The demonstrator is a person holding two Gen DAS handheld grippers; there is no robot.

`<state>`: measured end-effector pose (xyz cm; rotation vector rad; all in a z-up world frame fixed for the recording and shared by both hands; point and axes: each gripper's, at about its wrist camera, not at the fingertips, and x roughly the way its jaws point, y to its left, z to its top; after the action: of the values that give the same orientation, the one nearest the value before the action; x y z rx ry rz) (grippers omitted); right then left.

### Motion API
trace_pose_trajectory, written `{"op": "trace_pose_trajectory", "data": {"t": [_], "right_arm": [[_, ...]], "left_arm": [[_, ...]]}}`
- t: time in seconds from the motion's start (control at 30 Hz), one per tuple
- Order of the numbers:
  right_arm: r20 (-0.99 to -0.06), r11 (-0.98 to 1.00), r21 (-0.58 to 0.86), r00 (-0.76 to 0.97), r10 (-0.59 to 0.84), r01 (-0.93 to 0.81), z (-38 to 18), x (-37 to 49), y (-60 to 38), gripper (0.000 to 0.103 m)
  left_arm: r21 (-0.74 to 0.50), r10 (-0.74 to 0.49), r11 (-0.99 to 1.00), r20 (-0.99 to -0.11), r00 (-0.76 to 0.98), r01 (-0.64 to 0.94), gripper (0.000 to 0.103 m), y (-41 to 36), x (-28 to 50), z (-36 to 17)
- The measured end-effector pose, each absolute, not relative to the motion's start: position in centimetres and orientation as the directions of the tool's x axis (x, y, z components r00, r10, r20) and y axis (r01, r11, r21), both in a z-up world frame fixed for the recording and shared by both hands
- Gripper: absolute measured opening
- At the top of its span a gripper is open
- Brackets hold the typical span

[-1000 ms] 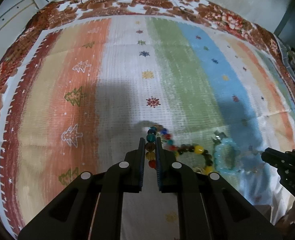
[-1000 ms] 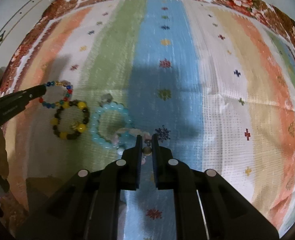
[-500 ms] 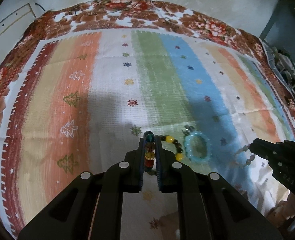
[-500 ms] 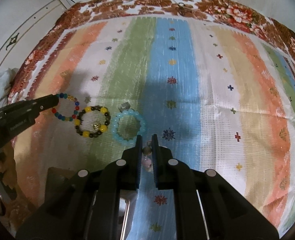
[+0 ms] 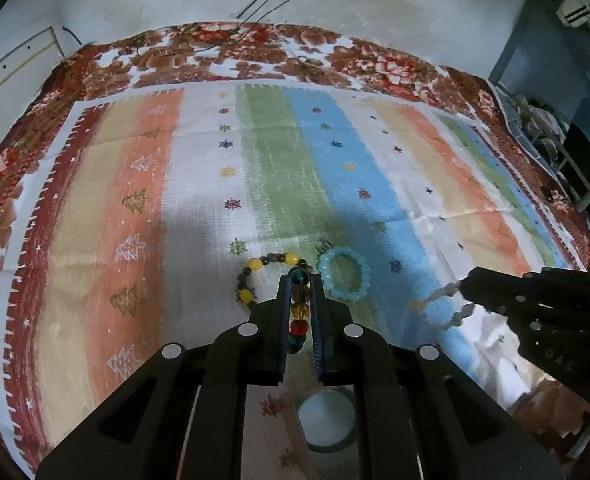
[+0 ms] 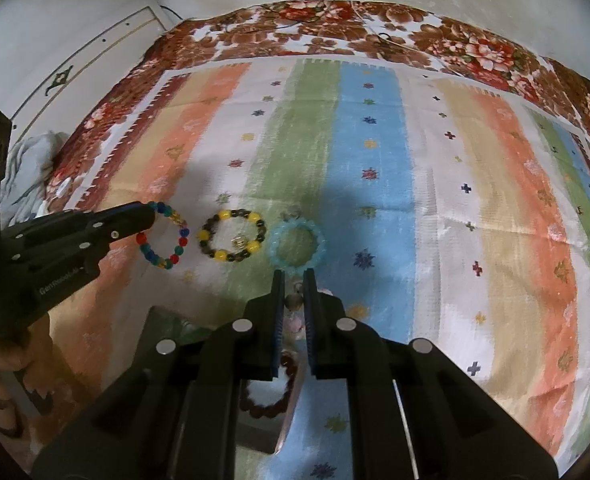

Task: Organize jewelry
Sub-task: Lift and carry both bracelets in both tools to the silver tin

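My left gripper (image 5: 300,280) is shut on a multicoloured bead bracelet (image 5: 299,308) and holds it above the cloth; from the right wrist view the bracelet (image 6: 163,236) hangs from its tip (image 6: 149,216). My right gripper (image 6: 294,278) is shut on a pale pink and white bead bracelet (image 6: 295,304), which dangles from its tip in the left wrist view (image 5: 443,304). A yellow and brown bead bracelet (image 6: 231,236) and a light blue bracelet (image 6: 295,246) lie side by side on the striped cloth (image 6: 375,160).
A shiny tray (image 6: 199,360) under my right gripper holds a dark brown bead bracelet (image 6: 267,396). A round white dish (image 5: 325,420) sits below my left gripper. A floral blanket (image 5: 255,52) borders the cloth; a shelf (image 5: 567,120) stands at the right.
Both grippers have risen and pulled back toward the near edge, each carrying its bracelet. The tray and the round dish have come into view beneath them.
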<state>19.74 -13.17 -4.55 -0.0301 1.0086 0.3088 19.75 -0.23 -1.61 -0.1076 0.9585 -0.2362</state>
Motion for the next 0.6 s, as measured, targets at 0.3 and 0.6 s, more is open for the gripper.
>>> {"op": "trace_pose_trajectory", "data": {"t": [0.3, 0.6], "right_arm": [[-0.815, 0.940, 0.139, 0.503, 0.287, -0.311, -3.5, 16.4, -12.0, 0.011], [-0.821, 0.934, 0.154, 0.484, 0.302, -0.321, -4.3, 13.9, -11.5, 0.011]], "left_arm": [[-0.221, -0.294, 0.956, -0.771, 0.564, 0.195, 0.009, -1.3, 16.2, -0.5], [-0.234, -0.319, 0.947, -0.766, 0.557, 0.221, 0.009, -2.5, 12.8, -0.7]]}}
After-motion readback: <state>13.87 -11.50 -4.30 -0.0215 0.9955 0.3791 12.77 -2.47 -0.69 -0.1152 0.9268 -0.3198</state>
